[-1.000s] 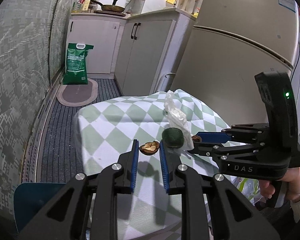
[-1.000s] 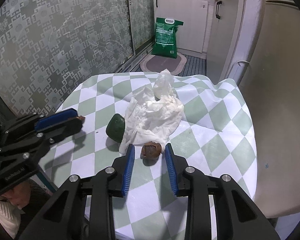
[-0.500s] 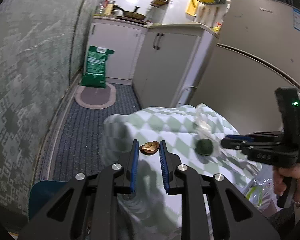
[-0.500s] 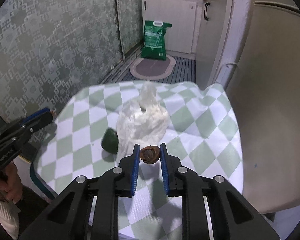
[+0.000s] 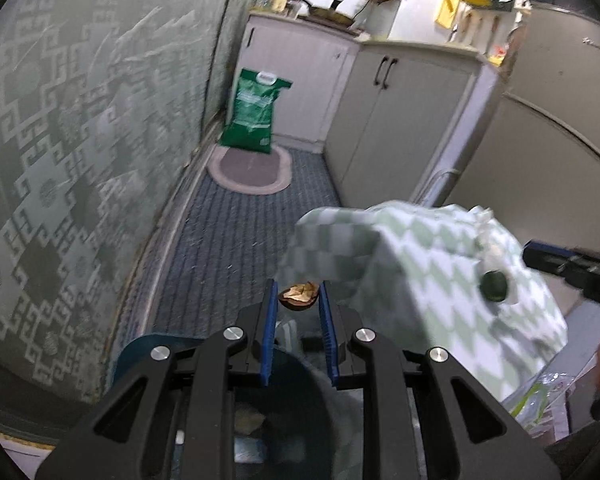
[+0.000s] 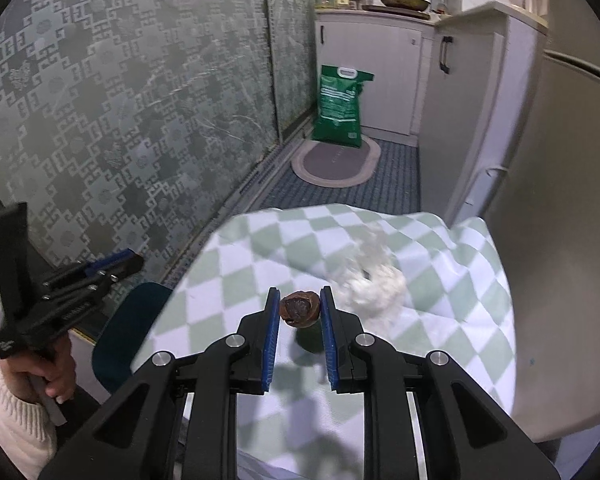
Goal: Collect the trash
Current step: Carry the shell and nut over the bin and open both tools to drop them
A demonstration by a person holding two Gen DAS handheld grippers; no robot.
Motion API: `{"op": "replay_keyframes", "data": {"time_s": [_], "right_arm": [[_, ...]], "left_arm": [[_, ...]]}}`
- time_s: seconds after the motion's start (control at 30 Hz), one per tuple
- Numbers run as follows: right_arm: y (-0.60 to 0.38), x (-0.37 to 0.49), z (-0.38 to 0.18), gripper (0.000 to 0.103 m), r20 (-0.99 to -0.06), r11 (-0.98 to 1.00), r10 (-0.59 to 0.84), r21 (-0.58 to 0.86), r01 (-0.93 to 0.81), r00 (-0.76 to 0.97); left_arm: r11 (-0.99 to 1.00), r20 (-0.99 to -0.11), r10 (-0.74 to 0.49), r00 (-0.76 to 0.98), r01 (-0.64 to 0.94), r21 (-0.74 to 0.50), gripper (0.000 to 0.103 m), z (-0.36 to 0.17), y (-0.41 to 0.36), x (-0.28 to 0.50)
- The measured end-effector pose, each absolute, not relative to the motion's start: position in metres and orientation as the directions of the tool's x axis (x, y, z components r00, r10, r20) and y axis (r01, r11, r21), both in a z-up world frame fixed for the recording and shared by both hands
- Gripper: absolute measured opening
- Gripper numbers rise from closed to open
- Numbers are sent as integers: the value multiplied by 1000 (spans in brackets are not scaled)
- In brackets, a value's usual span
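Patterned frosted glass panels [image 6: 132, 120] line one side of this narrow kitchen, with pale cabinets [image 6: 384, 80] and a large pale fridge [image 6: 560, 220] on the other. On the grey ribbed floor mat [image 5: 228, 240] stand a green printed sack [image 6: 342, 106] and an oval grey rug [image 6: 336, 164]. Nearer to me is the worktop, draped in a green-and-white checked cloth [image 6: 260, 240]. On it lie a crumpled white tissue [image 6: 374, 286] and a dark green rounded lump [image 5: 493, 285], which sits close beside the tissue.

The fingers of my left gripper [image 5: 299, 300] stand only narrowly apart, their blue pads pressing from both sides on a brown broken nutshell half [image 5: 299, 295] with its pale inside facing up. They hold it clear of the cloth's edge, above a dark blue round bin [image 5: 284, 404] just beside the worktop.

The fingers of my right gripper [image 6: 300, 308] are likewise narrowly apart and clamped on a dark brown wrinkled shell piece [image 6: 300, 307], lifted off the checked cloth, with its shadow on the cloth beneath it. The tissue lies just beyond it to the right. My hand [image 6: 56, 372] in a cream knitted sleeve [image 6: 16, 424] grips the left tool's handle, seen low at the left from the right wrist.
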State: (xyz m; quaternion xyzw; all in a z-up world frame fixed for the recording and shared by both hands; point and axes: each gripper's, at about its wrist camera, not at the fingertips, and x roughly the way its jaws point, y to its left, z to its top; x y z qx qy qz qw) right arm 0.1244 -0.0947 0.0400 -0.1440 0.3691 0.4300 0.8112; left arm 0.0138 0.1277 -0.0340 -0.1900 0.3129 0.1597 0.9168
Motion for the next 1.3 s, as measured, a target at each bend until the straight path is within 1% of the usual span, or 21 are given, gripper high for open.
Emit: {"op": "replay_keyframes", "data": {"time_s": [0.37, 0.7, 0.93, 1.2, 1.3], "right_arm": [[-58, 98, 50, 20, -702, 511, 645, 103, -853, 301], [-17, 70, 50, 20, -708, 420, 671, 116, -900, 222], [12, 51, 41, 20, -747, 356, 646, 115, -927, 155], [43, 34, 19, 20, -818, 314, 569, 117, -942, 88], [50, 31, 10, 20, -840, 309, 538, 122, -943, 68]], "left_arm": [[863, -749, 195, 633, -473, -175, 22, -61, 150, 2], [854, -838, 168, 520, -501, -140, 22, -88, 167, -7], [845, -885, 134, 445, -518, -133, 22, -104, 170, -9], [829, -942, 84, 324, -548, -115, 23, -131, 176, -12], [826, -949, 78, 307, -552, -111, 26, -135, 178, -13]]}}
